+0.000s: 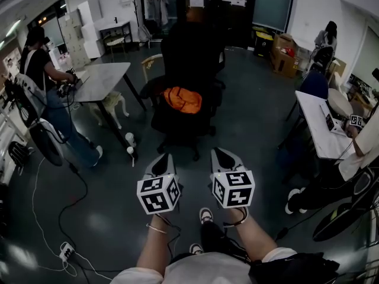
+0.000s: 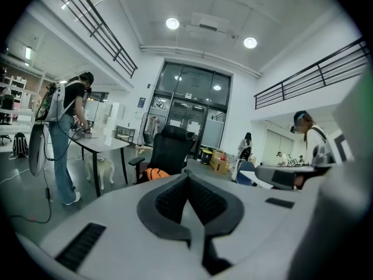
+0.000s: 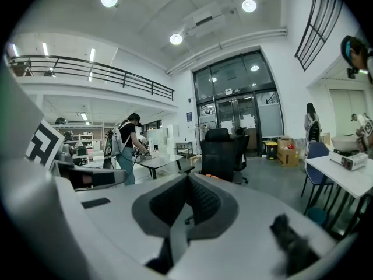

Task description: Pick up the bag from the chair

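Head view: orange bag (image 1: 182, 99) on black chair (image 1: 189, 52); left tongs (image 1: 161, 160), right tongs (image 1: 224, 158) closed, empty

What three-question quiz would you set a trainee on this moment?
1. True or false: the orange bag lies on the black chair.
2. The left gripper is: A open; B shut and empty; C shut on the bag.
3. What does the right gripper hold?
Key: 1 true; 2 B; 3 nothing: its jaws are together, and the bag lies apart from it on the chair.
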### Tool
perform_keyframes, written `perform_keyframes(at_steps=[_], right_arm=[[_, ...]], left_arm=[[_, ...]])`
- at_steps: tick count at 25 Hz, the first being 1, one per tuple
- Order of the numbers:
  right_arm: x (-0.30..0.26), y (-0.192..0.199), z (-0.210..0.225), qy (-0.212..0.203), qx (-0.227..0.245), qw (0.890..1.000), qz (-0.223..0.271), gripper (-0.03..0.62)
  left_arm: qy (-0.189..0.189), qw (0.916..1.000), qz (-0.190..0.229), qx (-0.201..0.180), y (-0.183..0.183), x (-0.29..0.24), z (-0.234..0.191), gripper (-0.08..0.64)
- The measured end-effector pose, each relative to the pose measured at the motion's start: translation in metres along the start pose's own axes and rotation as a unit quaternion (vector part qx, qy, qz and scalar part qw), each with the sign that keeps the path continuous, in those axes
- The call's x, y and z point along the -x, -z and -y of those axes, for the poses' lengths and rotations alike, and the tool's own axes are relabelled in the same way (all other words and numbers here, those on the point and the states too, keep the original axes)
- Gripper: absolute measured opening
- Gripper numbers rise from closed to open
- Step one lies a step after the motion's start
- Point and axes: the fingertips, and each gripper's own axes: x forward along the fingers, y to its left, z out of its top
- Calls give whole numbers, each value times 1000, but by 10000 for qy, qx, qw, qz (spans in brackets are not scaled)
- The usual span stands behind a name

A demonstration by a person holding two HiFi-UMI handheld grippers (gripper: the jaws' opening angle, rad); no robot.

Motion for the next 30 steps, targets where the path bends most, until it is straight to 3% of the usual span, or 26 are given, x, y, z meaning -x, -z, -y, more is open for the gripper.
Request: perform_keyframes(at_steps=[17,30], right_arm=[[-59,-8,25,-76,-51,10000,26,32],[-139,-28,55,-233,108,9996,-77,32]], left_arm=[[-144,9998,-107,-33,-8,-59,-15,12],[-315,9991,-167,250,-21,-138,-35,12]])
